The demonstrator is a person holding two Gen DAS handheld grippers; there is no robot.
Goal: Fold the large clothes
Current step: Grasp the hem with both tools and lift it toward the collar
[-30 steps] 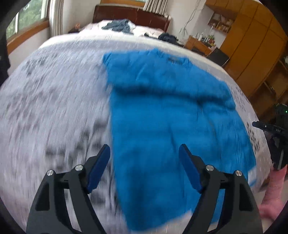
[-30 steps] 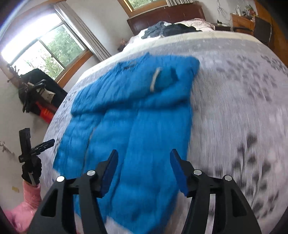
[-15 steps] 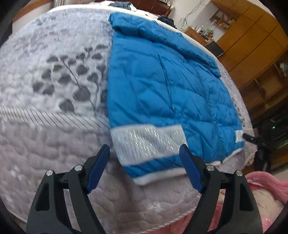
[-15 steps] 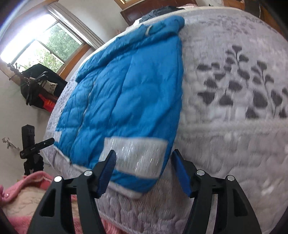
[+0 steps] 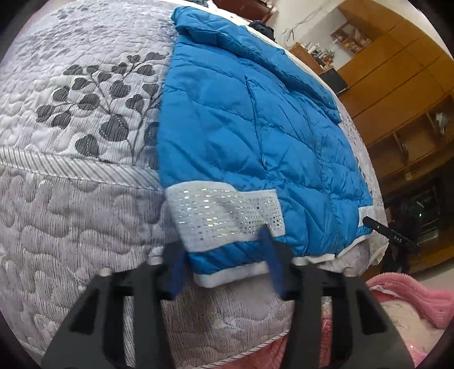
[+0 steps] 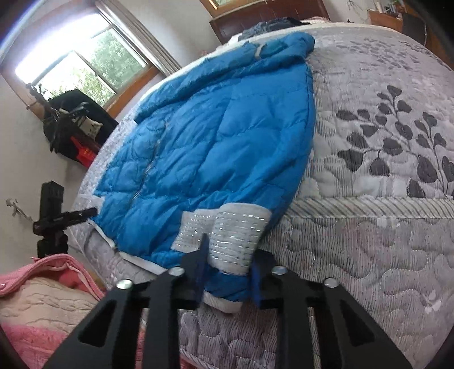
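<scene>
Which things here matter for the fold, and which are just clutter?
For the job: blue jacket, its sequinned grey cuff band, left gripper, right gripper.

Lying about: pink blanket, tripod, dark clothes near the headboard.

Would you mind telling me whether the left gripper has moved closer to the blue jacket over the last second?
Yes. The left gripper has come forward and down to the blue jacket lying on the bed quilt; its fingers now straddle the hem corner, not yet shut.
</scene>
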